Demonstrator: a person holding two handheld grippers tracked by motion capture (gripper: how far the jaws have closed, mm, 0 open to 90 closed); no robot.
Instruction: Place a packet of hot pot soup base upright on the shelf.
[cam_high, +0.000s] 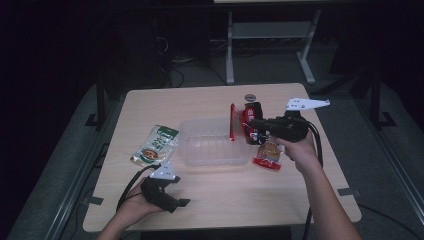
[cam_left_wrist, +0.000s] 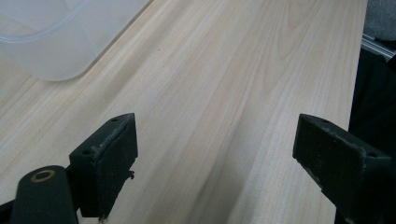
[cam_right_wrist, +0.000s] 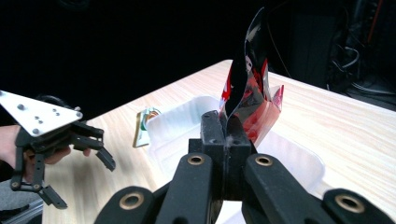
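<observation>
R gripper pinches red packet tight, lifted above clear bin's right end. L gripper jaws wide, empty, low near table edge. Best: keep pinch firm, centre over bin, lower before release.

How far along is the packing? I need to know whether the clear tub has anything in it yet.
Nothing looks packed: the clear tub appears empty. In hand: the right gripper is shut on the red packet, held up at the tub's right end. Left: the green packet and an orange-red packet lie on the table. The left gripper is open with nothing between its jaws.
</observation>
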